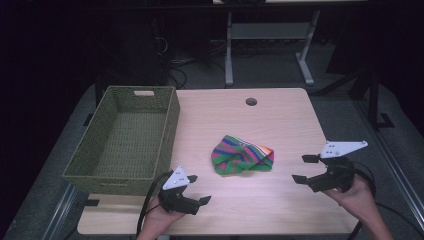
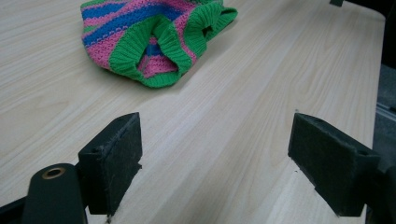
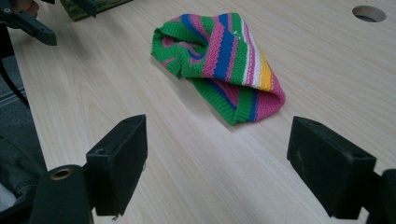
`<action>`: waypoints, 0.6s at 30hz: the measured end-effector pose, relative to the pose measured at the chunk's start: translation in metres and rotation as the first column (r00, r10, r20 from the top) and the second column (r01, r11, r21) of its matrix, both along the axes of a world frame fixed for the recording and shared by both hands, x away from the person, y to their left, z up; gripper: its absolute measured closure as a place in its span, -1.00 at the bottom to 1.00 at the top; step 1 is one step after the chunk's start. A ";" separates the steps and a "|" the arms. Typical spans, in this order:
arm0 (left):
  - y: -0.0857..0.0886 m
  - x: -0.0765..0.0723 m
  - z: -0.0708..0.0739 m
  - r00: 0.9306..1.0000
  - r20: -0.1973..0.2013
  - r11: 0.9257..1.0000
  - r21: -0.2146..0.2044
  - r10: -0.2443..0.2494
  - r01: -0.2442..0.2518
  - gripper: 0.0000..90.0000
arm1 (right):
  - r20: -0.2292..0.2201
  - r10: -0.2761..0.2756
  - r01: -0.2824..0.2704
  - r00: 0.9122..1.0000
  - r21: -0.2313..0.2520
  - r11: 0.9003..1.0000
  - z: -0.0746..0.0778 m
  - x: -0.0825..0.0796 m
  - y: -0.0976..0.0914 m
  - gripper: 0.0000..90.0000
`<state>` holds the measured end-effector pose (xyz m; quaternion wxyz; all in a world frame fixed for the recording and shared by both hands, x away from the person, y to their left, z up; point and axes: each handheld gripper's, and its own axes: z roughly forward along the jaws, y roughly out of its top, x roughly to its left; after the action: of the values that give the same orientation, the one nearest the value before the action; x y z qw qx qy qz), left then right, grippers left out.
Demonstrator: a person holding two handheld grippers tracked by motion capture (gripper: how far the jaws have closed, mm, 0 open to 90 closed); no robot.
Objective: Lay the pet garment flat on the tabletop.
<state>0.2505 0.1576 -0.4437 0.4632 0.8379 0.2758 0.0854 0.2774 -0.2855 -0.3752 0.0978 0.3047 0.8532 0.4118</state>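
A striped knitted cloth (image 1: 242, 155) in green, pink, blue, white and yellow lies crumpled in the middle of the wooden table (image 1: 280, 120). My left gripper (image 1: 198, 189) rests near the front edge, left of the cloth, open and empty; its view shows the cloth (image 2: 154, 35) ahead of its jaws. My right gripper (image 1: 305, 169) is held to the right of the cloth, open, with nothing between its jaws. In the right gripper view the cloth (image 3: 224, 60) lies beyond the jaws, and the left gripper (image 3: 28, 21) shows at the top left.
A green woven basket (image 1: 165, 135) stands at the table's left side, with nothing in it. A round cable hole (image 1: 251, 101) sits near the far edge. Beyond the table are desk legs and cables on a dark floor.
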 end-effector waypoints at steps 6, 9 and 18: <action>0.001 0.001 -0.001 1.000 -0.002 1.000 0.004 0.000 0.000 -0.62 | -0.012 0.023 -0.023 1.000 -0.010 1.000 0.010 0.014 0.011 -0.57; 0.001 0.002 -0.001 1.000 0.009 1.000 0.019 -0.009 0.008 -0.62 | -0.020 0.039 -0.040 0.999 -0.019 0.999 0.015 0.023 0.020 -0.57; 0.000 0.002 0.000 1.000 0.006 1.000 0.013 -0.011 0.011 -0.62 | -0.047 0.067 -0.069 0.997 -0.031 0.997 0.017 0.042 0.034 -0.57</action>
<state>0.2521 0.1580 -0.4441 0.4592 0.8421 0.2691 0.0870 0.3195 -0.2517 -0.3579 0.0690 0.2831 0.8718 0.3937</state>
